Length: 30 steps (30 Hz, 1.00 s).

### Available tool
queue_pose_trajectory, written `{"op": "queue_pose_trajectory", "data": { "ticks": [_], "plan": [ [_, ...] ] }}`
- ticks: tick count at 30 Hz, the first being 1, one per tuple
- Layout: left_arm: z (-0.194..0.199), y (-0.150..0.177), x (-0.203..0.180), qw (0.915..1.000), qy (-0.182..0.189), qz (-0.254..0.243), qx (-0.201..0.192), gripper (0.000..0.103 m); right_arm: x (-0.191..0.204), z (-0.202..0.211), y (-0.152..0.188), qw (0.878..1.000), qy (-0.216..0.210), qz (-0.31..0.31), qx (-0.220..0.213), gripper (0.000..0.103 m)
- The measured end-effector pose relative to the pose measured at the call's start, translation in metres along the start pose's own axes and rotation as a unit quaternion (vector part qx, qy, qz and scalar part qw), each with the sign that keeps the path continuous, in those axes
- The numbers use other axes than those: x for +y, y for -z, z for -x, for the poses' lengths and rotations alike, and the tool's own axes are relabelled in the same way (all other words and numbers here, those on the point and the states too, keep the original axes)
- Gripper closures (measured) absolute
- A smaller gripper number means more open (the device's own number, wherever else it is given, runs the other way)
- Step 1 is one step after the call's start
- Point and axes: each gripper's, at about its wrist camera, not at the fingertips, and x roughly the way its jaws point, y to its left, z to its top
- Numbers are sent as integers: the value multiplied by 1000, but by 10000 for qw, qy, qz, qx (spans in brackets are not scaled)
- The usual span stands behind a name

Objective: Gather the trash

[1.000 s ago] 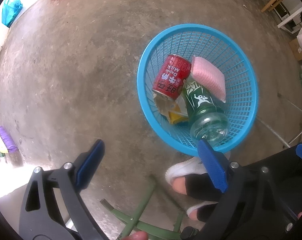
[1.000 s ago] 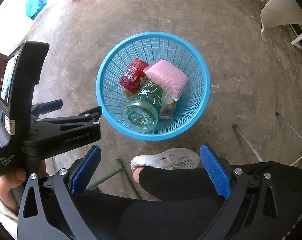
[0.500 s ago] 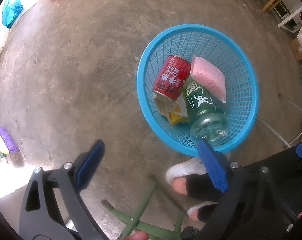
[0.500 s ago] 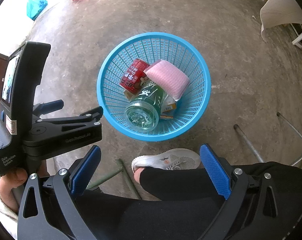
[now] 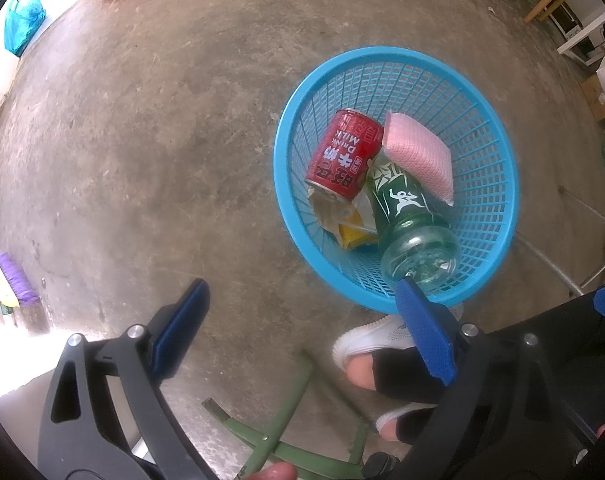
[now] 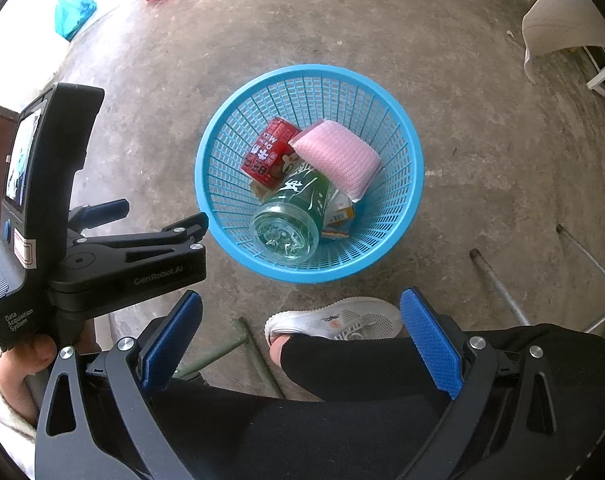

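Basket: I see the round blue plastic mesh basket (image 6: pixel 309 174) standing on the floor ahead of my right gripper, and ahead and to the right of my left one (image 5: pixel 396 172).
Can: a red metal drink can labelled "Drink Milk" (image 5: pixel 344 156) lies on its side inside the basket, on the side nearer my left gripper (image 6: pixel 271 154).
Bottle: a green glass bottle with a white figure on its label (image 5: pixel 408 220) lies beside the can, touching it, its clear base pointing toward me (image 6: pixel 292 216).
Sponge: a pink rectangular scouring sponge (image 6: pixel 336 158) rests on top of the bottle, against the can (image 5: pixel 418 158).
Wrapper: a crumpled yellow and white wrapper (image 5: pixel 344 220) sits underneath the can and bottle.
Left gripper: my left gripper (image 5: pixel 302 328) hangs above bare floor, blue pads spread wide, holding nothing.
Right gripper: my right gripper (image 6: pixel 302 340) is spread wide and empty too, above my black-clad leg.
Floor: grey concrete floor (image 5: pixel 142 140) lies all around the basket.
Shoe: a white sneaker (image 6: pixel 338 318) stands just beside the basket's near rim, between it and my right gripper.
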Motion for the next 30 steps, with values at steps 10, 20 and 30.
{"op": "queue_pose_trajectory", "data": {
  "ticks": [10, 20, 30],
  "plan": [
    [-2, 0, 2, 10000, 20, 3, 27, 13, 1, -2, -1, 10000, 2, 22, 33, 7],
    [-5, 0, 6, 9999, 70, 82, 77, 13, 4, -3, 0, 10000, 4, 42, 10, 7],
    [-2, -1, 5, 10000, 35, 63, 28, 13, 0, -1, -1, 10000, -17, 61, -12, 7]
  ]
}}
